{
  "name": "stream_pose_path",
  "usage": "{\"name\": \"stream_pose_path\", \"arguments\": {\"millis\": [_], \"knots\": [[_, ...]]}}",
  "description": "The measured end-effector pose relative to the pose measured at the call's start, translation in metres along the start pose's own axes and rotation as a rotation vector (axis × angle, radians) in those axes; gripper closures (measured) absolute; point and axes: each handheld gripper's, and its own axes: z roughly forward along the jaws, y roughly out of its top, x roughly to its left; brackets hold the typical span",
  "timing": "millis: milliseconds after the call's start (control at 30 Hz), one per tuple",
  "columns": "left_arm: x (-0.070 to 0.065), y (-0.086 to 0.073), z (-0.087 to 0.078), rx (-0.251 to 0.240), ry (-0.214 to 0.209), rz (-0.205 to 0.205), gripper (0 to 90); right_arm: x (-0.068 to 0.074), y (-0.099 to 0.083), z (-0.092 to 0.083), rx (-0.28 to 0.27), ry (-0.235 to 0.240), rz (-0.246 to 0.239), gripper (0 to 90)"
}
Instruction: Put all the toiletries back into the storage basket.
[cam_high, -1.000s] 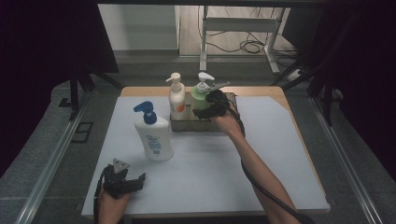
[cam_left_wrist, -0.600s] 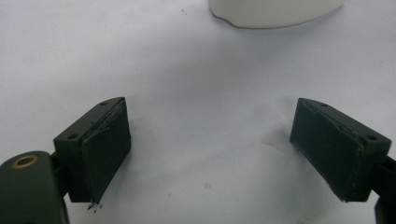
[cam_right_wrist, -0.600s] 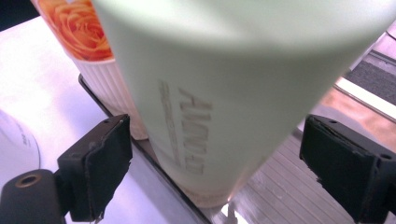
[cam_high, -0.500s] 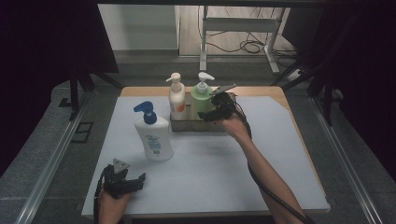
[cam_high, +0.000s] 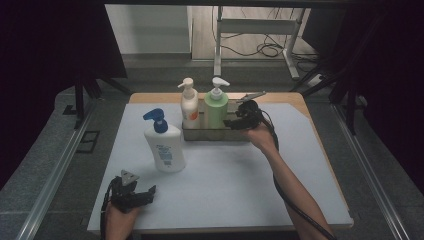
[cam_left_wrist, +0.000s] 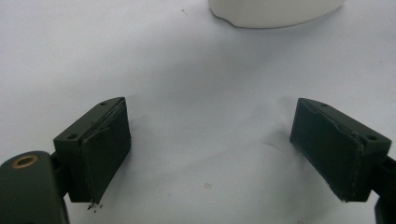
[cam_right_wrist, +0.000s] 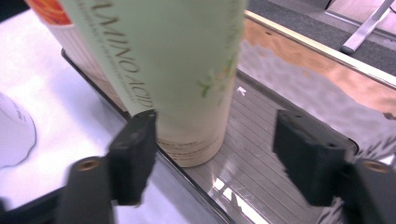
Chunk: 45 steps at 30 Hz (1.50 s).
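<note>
A green pump bottle and a white pump bottle with an orange label stand in a metal tray at the back of the white mat. My right gripper hovers over the tray's right part, just right of the green bottle. Its jaws have just been closing but still stand apart, and they touch nothing; the bottle is just ahead of them. A white bottle with a blue pump stands on the mat. My left gripper rests open near the front left edge, its jaws empty.
The tray's ribbed floor is bare to the right of the green bottle. The wooden table edge shows behind the mat. The foot of the blue-pump bottle lies ahead of the left gripper. Metal rails run along both sides of the table.
My right gripper has drawn back from the green bottle, moving right and slightly toward the person. The left gripper and all three bottles have stayed put.
</note>
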Motion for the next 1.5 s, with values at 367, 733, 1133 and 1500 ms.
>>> {"name": "stream_pose_path", "arguments": {"millis": [367, 733, 1133, 1500], "knots": [[0.0, 0.0, 0.0, 0.001, 0.0, 0.001, 11.9, -0.006, -0.003, 0.008, 0.076, -0.044, 0.018, 67.8], [0.0, 0.0, 0.0, 0.0, 0.001, 0.001, 11.9, -0.007, 0.0, 0.025, 0.109, -0.045, 0.029, 89.6], [0.0, 0.0, 0.0, 0.0, 0.001, 0.0, 11.9, -0.008, 0.0, 0.038, 0.124, -0.03, 0.074, 89.6], [0.0, 0.0, 0.0, 0.001, 0.0, 0.001, 11.9, -0.009, 0.0, 0.039, 0.13, -0.018, 0.094, 89.6]]}}
